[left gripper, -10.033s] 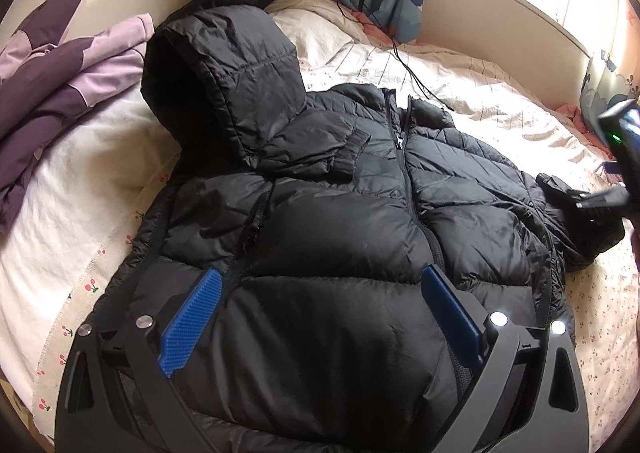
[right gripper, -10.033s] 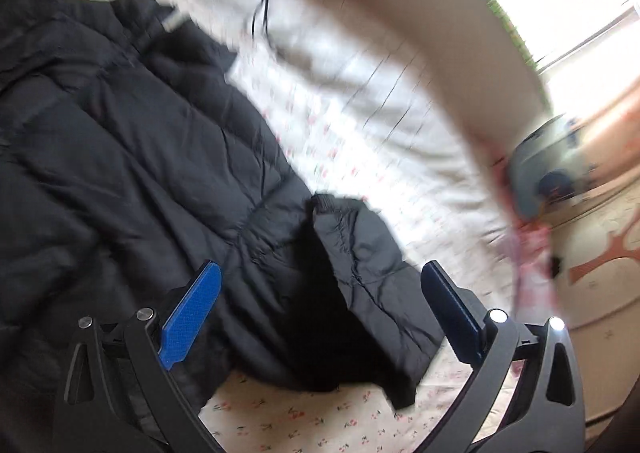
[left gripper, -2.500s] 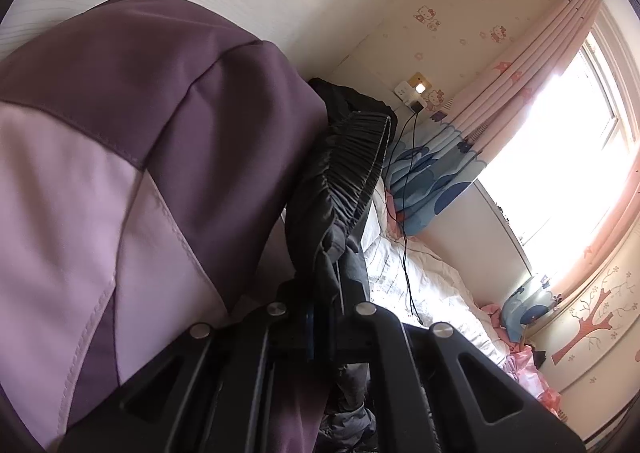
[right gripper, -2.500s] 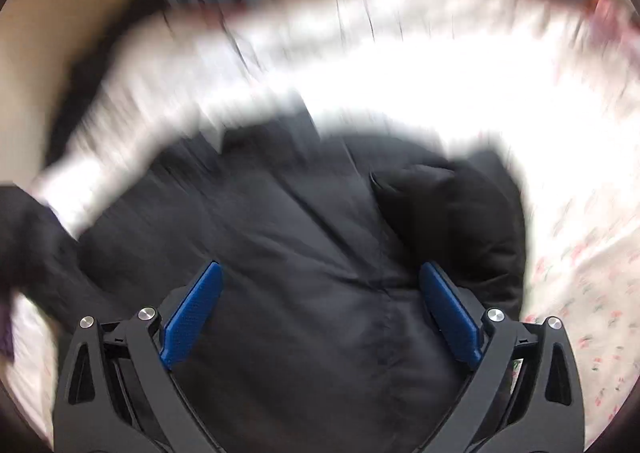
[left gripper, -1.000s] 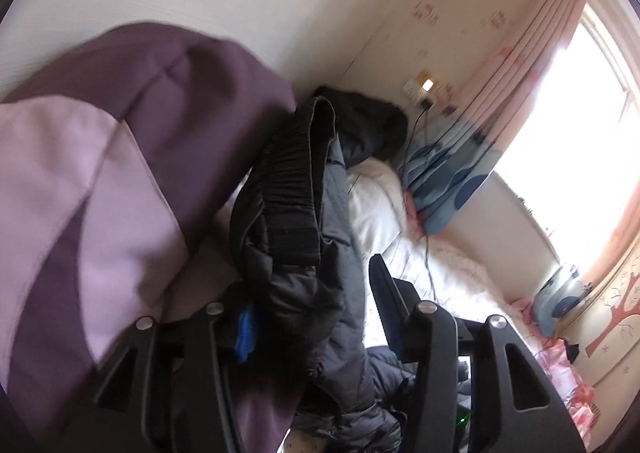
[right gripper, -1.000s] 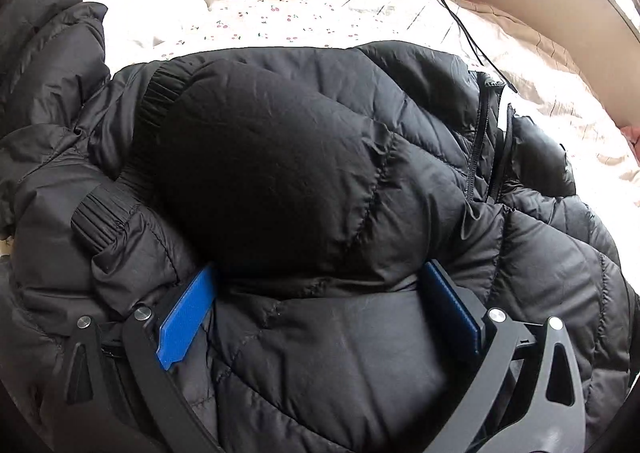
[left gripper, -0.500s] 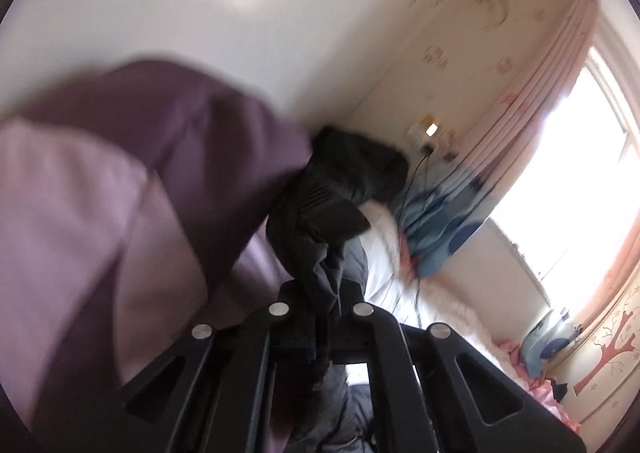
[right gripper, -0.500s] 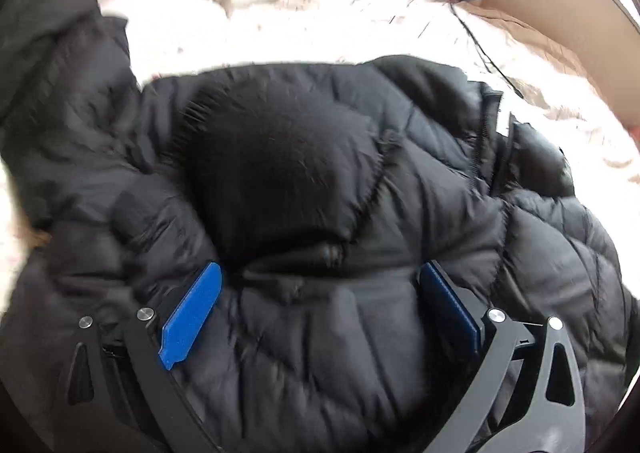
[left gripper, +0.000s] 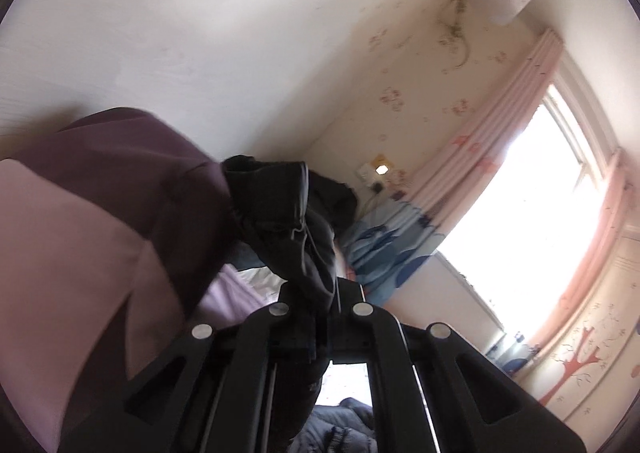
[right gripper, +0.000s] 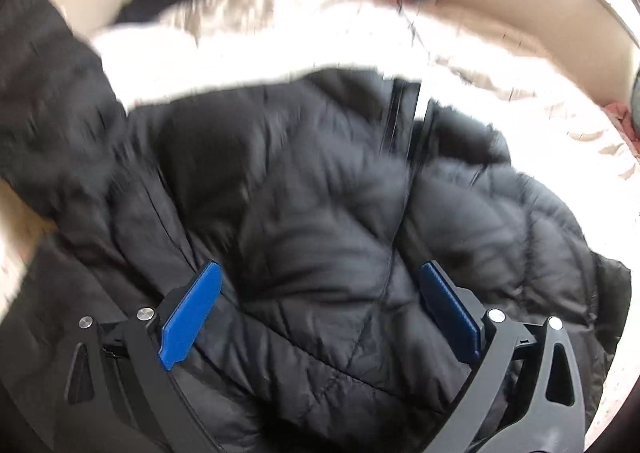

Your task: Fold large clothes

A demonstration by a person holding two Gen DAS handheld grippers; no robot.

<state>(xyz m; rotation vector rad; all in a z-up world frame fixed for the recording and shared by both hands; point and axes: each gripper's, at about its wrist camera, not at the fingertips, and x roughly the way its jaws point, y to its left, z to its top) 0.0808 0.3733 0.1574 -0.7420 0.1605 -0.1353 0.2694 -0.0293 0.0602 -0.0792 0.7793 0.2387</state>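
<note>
Our left hand-held gripper (left gripper: 318,317), half open a second ago with the sleeve (left gripper: 294,229) loose between its fingers, has clenched on that black fabric and lifted it; the purple coat (left gripper: 100,221) sits just to its left. The right hand-held gripper (right gripper: 320,317) stays wide, released, holding nothing, above the jacket (right gripper: 328,213) spread on the bed (right gripper: 360,41) ahead of it (this view is blurred). We judge the sleeve can now be folded across the body.

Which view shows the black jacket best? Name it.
The right wrist view: the black jacket lies spread on the bed, though blurred. The left wrist view shows only a bunched piece pinched in the left tool.
</note>
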